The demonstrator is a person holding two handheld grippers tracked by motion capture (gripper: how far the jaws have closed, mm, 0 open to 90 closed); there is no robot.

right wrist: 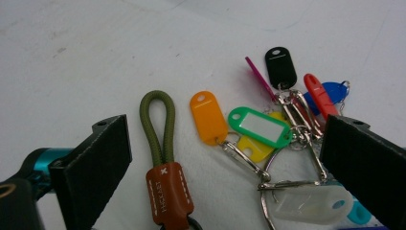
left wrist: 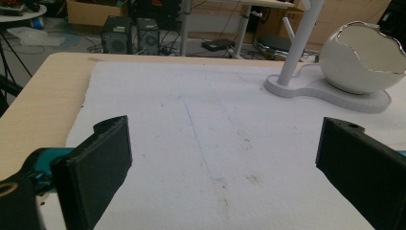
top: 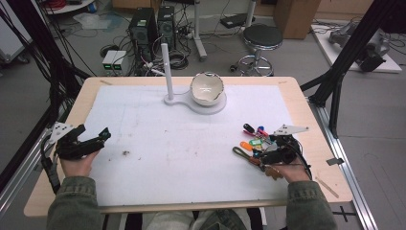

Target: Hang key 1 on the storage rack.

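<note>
The right tool [right wrist: 225, 167] stands spread over a bunch of key tags [right wrist: 268, 129] on the white mat [top: 182, 143] at the desk's [top: 306, 124] right side, pinching nothing; an olive loop [right wrist: 158, 124] with a brown leather tab lies between its jaws, beside orange and green tags. The left tool [left wrist: 225, 163] is also spread, empty, above bare mat at the left. A cracked white bowl [top: 207, 89] sits on a stand [top: 168, 72] at the far middle.

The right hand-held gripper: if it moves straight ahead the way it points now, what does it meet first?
Probably the bunch of key tags. The right hand-held gripper is open, with the olive cord loop and tags between its jaws; depth is unclear.
</note>
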